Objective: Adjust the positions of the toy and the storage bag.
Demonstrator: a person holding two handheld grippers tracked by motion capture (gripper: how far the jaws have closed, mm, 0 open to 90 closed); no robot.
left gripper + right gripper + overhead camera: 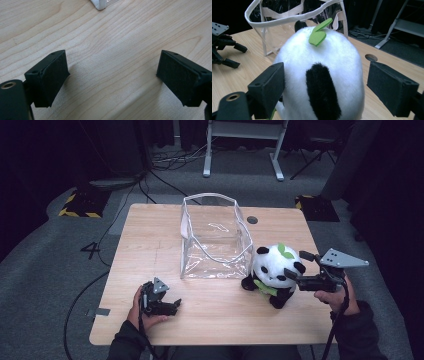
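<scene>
Panda toy point(272, 270) sits upright on table point(150, 235), near right edge, just right of clear bag point(215, 240). Right gripper point(300, 265) open, jaws either side of panda head, one black ear point(322, 92) between them; contact unclear. Left gripper point(170, 306) open, empty, low over bare wood, well apart from toy. Right hand far nearer. Bag mouth faces up, left of panda: likely lift, then carry leftward.

The right gripper point(323, 87) is spreading its jaws around a plush panda point(322, 72). A clear bag point(287, 17) is standing just behind it on the wooden table point(244, 70).
</scene>
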